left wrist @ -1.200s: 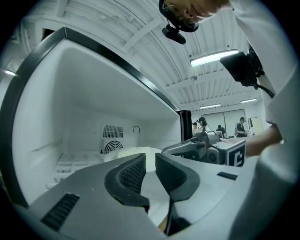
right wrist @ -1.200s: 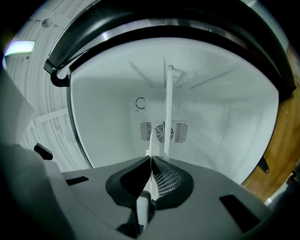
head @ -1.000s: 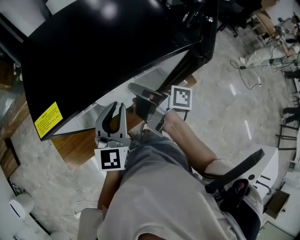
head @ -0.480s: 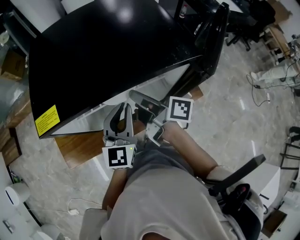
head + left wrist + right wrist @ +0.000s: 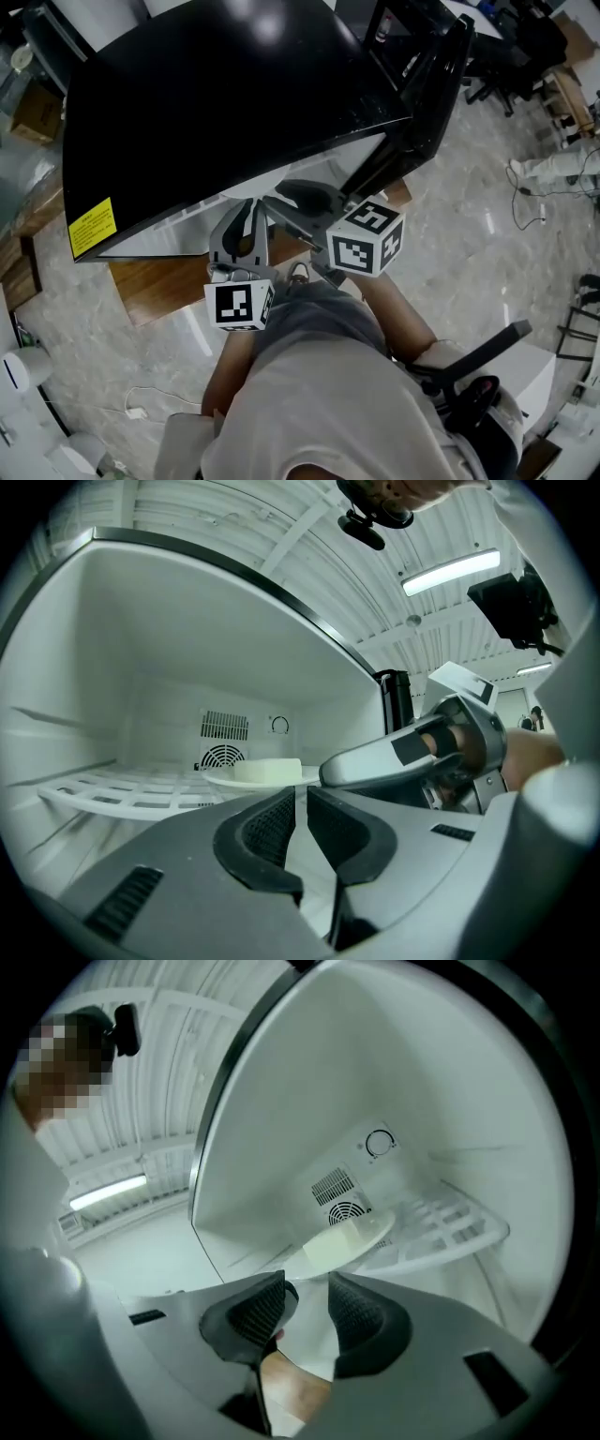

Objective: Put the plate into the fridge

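Left gripper view looks into the open fridge [image 5: 112, 649]: the plate [image 5: 220, 780] sits on the white wire shelf [image 5: 112, 794], a pale block [image 5: 267, 770] lying on it and the fan grille [image 5: 223, 757] on the back wall behind; the left gripper [image 5: 302, 803] has just been narrowing its jaws, and a slim gap remains with nothing in it; the right gripper [image 5: 412, 761] reaches in beside it. Right gripper view: its jaws have just sprung apart and hold nothing; the plate's rim lies just past their tips, no pad pressing on it.
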{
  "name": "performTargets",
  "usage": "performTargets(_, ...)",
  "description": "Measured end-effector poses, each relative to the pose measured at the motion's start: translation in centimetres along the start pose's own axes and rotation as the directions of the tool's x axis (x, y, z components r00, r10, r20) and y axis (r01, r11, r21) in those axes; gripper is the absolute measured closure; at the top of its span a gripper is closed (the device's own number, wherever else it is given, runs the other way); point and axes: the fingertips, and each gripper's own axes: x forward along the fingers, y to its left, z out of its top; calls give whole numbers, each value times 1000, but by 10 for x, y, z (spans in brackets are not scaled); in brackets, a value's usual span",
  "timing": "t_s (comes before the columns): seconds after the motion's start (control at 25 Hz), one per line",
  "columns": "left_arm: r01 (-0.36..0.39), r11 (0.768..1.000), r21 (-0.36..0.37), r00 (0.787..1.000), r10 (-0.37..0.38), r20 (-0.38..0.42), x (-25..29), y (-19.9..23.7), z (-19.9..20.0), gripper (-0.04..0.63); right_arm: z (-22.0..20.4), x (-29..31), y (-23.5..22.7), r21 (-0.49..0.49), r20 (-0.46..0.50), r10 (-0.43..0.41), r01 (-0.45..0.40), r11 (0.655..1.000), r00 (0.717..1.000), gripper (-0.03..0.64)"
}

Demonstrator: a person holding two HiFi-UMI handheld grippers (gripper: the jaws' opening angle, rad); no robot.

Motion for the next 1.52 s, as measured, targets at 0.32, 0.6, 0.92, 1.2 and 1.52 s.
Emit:
performTargets(0.32,-35,999,-34,999,36,28,-7,10,3,549,13,17,16,-426,-67,-82,46,904,994,515)
performTargets(0.6,-69,996,-50,996,71,45,-11,22,13,549,26,1,-3,-488,29,-236,220,845,971,535)
performTargets(0.92,-80,996,-48,996,82,47,2,28,17,551,13,17,-15,-465,45,-241,234,854,969,551)
performTargets(1.2,-91,994,-55,995,94,42,-22,34,9,562,5,6,2,-408,134,-253,286,867,958,579)
performTargets(1.52,-58,998,-20,998,59,36,-134,-65,4,575,-62,-106,98,-393,216,-301,365,844,929,600)
